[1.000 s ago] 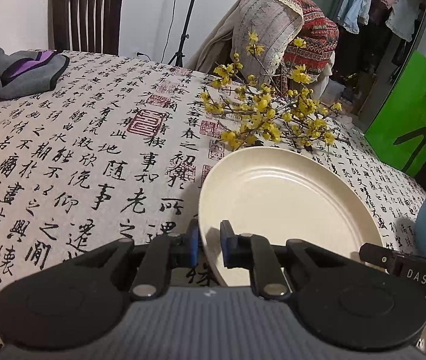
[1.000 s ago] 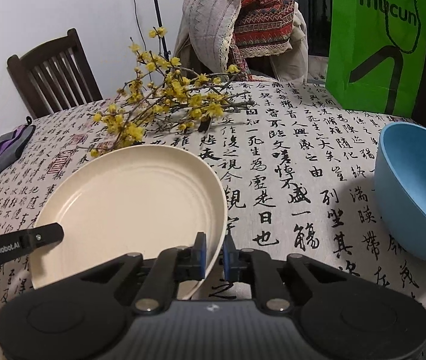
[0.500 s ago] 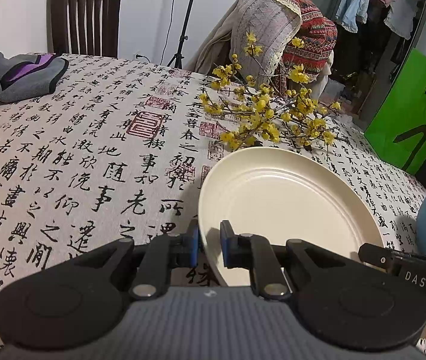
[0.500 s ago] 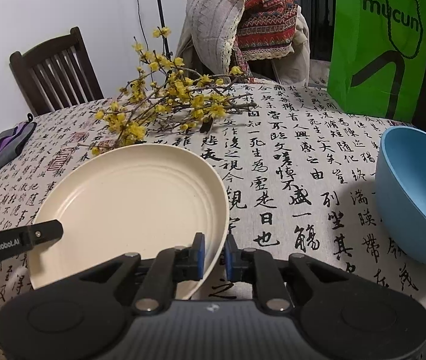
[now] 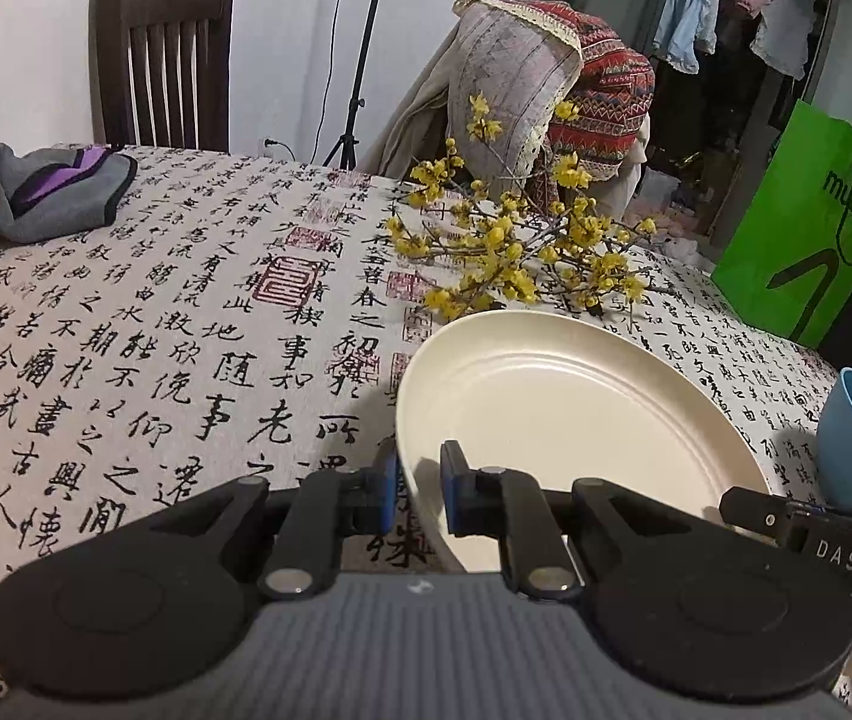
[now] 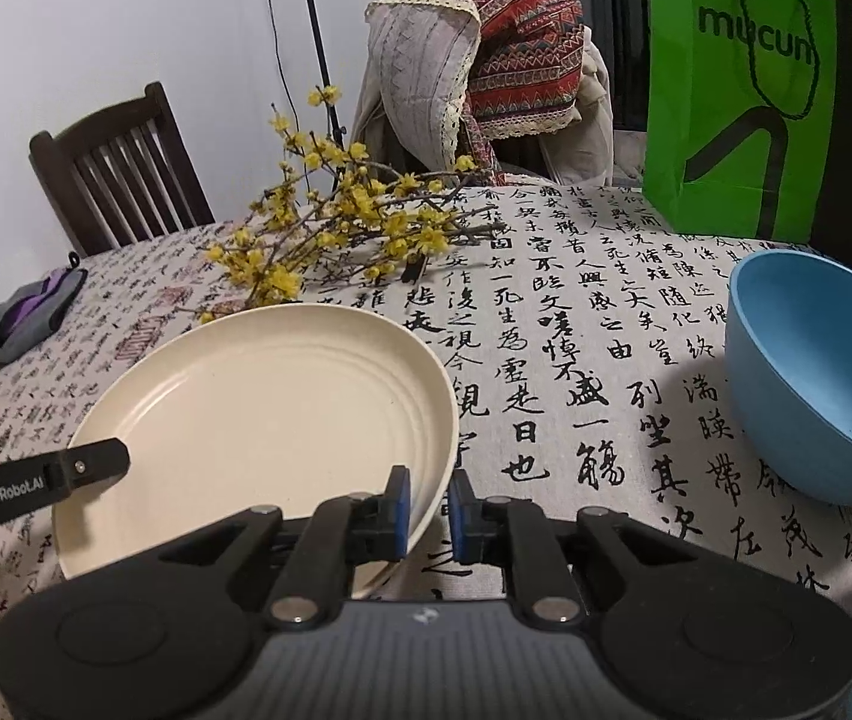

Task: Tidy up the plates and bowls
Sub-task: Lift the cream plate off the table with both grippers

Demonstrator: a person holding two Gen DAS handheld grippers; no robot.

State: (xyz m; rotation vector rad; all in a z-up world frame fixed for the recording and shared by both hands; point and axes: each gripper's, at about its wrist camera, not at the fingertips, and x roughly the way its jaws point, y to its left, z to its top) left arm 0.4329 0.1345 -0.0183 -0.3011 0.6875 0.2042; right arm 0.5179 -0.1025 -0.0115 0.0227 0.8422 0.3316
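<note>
Plate [image 5: 570, 408], cream: both rims clamped, L gripper [image 5: 420, 495] one side, R gripper [image 6: 428, 516] opposite; held tilted over desk [image 5: 186, 324]. Barely shifted past sec, I reckon carry paused. Blue bowl [image 6: 822, 372] near, R side.

Green paper bag [image 6: 738, 90] says "mucun". Gripper fingers read "GenRobot.AI" on the left gripper [image 6: 36, 483], "DAS" on the right gripper [image 5: 834, 552]. Tablecloth [image 6: 576, 324] is covered in Chinese calligraphy.

The table [image 5: 198, 324] (calligraphy-print cloth) bears yellow flower branches [image 5: 516, 252] and a blue bowl [image 6: 822, 372].
</note>
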